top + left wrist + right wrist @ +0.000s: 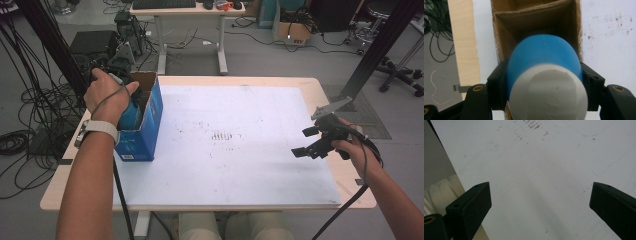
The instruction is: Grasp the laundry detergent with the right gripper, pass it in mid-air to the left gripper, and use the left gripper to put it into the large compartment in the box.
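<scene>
A blue rounded object with a white end [544,50] is clamped between the black jaws of my left gripper [545,75], which is shut on it. It hangs over the open top of a cardboard box [534,20], blue on the outside [145,135], that stands at the left edge of the white board. From above, the left hand covers that gripper and the blue object [131,117] dips into the box mouth. My right gripper [306,142] hovers over the board's right side, open, with bare white surface between its jaws [540,202].
The white board [240,145] lies on a wooden table [345,180]. Cables [20,140] and equipment crowd the floor to the left. A desk [190,10] stands behind, and black frame posts [380,45] rise at the right.
</scene>
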Motion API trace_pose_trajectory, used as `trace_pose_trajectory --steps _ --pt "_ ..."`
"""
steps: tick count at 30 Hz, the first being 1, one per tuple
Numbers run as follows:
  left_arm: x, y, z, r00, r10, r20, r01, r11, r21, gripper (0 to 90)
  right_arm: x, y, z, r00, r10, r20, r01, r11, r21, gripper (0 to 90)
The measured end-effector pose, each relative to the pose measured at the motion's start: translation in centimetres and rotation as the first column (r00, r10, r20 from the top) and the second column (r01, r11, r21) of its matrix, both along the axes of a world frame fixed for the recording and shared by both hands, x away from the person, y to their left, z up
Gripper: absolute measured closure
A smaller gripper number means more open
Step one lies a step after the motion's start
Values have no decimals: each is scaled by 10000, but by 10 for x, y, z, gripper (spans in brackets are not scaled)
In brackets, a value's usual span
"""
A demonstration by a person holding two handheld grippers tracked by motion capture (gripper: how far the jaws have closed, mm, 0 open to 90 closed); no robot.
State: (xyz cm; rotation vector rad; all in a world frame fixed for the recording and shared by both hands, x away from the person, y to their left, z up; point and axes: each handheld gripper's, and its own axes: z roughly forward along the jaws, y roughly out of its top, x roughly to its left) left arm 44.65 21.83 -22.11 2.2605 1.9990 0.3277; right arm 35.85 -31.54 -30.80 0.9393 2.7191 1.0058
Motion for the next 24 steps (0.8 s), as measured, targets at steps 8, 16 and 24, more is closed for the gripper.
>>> trace_pose_trajectory --steps 8,16,24 --pt "1 -3 -21 10000 -19 70 18 9999 143 374 0 2 -1 10000 -4 -51 4 10000 -4 41" --pt "2 -4 -38 9999 72 -83 -71 10000 31 374 1 -1 -2 9999 -103 -113 103 9999 -21 42" --pt "4 -3 -45 9996 -66 -271 69 9999 77 373 1 -1 -5 9996 -129 -231 128 9999 -45 42"
